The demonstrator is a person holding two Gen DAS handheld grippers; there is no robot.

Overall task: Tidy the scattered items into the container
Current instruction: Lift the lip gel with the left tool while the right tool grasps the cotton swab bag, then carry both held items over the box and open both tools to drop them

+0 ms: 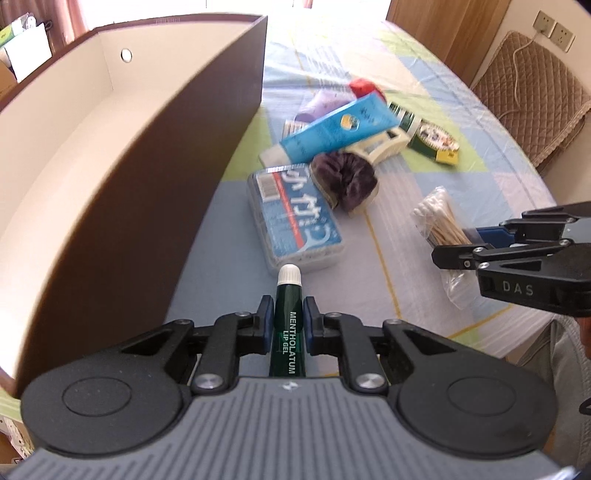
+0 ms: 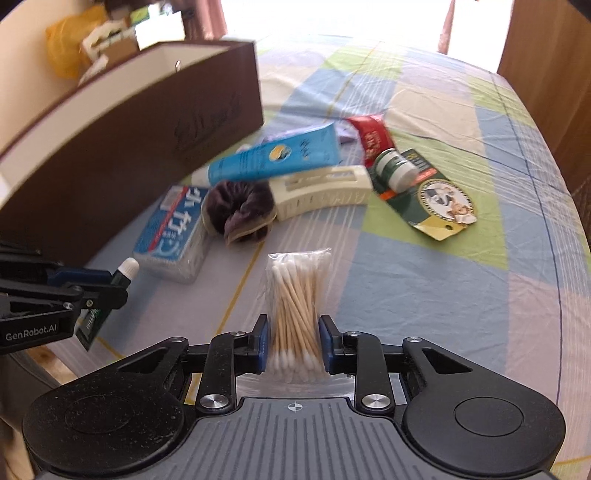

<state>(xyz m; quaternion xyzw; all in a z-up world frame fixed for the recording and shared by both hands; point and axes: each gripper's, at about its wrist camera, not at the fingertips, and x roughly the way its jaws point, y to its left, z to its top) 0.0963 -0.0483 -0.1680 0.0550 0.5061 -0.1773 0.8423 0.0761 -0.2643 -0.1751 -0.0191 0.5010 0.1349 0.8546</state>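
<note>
The lip gel tube's (image 1: 288,332) base is hidden under the gripper body; the far clutter (image 2: 110,40) is blurred.

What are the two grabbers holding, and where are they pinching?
The left gripper pinches the green lip gel tube around its upper body, below the white cap. The right gripper squeezes the bag of cotton swabs near its lower end.

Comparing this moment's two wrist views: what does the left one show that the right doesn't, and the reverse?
Left wrist only: the box's pale interior, a wall socket, and the lip gel label gripped in the left gripper.
Right wrist only: the script on the box's brown wall and the right gripper closed on the cotton swab pack.
Both: the blue tube, floss box and purple scrunchie.
</note>
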